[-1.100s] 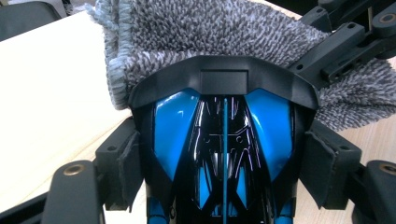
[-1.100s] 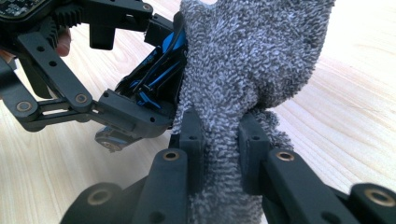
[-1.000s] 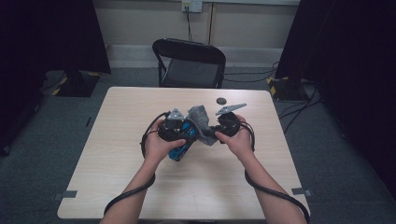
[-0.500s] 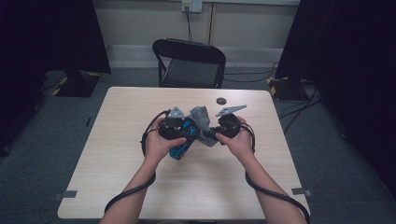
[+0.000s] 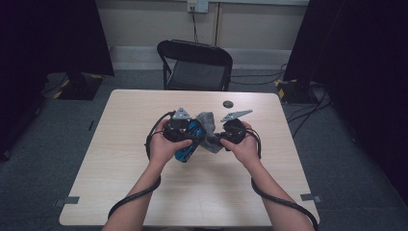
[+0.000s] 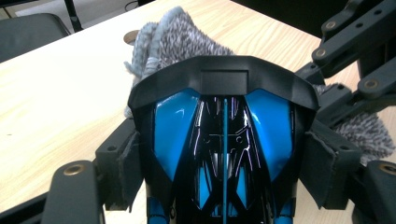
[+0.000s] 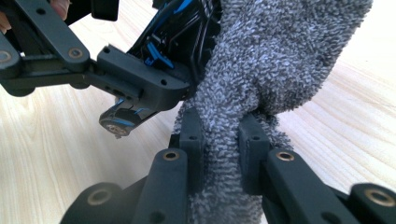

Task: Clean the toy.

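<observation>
My left hand-held gripper [image 6: 224, 154] pinches the shiny blue and black toy car [image 6: 223, 140] above the light wooden bench [image 5: 125, 144]. My right hand-held gripper [image 7: 219, 135] squeezes the fluffy grey cloth [image 7: 275, 60] touching it.

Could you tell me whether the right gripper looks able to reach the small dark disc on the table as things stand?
Probably not right away: the right gripper is shut on the grey cloth. The disc lies uncovered on the table just beyond it.

Glossy blue-black plastic toy car [image 6: 223, 140], fuzzy grey terry cloth [image 7: 275, 60], matt wood-grain table [image 5: 144, 110].
</observation>
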`<action>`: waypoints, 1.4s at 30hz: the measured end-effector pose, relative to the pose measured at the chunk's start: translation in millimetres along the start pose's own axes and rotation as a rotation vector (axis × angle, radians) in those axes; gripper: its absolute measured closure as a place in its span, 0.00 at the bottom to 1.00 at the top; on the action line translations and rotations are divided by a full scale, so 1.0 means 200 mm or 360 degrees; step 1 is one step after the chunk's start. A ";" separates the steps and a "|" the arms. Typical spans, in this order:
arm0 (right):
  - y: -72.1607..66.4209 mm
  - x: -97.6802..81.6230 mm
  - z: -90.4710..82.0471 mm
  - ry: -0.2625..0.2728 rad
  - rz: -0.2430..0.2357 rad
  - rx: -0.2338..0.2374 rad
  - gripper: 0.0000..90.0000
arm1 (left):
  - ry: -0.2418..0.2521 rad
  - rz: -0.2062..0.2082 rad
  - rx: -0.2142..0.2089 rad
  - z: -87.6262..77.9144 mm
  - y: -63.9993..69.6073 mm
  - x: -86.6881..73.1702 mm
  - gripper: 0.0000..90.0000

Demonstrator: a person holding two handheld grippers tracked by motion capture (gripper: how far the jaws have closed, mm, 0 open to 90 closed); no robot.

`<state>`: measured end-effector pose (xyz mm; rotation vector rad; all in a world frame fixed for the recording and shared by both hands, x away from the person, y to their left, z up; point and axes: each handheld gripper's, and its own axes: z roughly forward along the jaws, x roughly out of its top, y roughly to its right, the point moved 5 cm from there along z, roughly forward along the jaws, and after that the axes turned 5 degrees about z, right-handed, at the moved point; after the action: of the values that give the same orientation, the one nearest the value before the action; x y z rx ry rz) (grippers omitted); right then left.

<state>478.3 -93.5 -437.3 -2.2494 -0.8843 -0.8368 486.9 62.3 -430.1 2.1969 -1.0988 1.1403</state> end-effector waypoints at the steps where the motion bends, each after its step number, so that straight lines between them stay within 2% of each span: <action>1: 0.00 0.00 0.00 -0.0001 -0.0001 0.0001 0.84 | -0.0004 0.0002 0.0000 0.00 0.00 0.00 0.28; 15: -0.02 -0.04 0.04 -0.0018 -0.0006 0.0028 0.84 | -0.0021 0.0031 0.0013 0.01 0.00 0.03 0.28; 26: -0.07 -0.05 0.08 -0.0028 -0.0032 0.0062 0.84 | 0.0014 0.0031 0.0025 0.00 0.00 0.07 0.28; 42: -0.08 -0.07 0.11 -0.0034 -0.0004 0.0104 0.84 | 0.0027 0.0028 0.0016 0.00 0.00 0.11 0.28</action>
<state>466.1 -73.8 -458.3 -2.2052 -0.9113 -0.7755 494.3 52.3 -413.1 2.1853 -1.1095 1.1718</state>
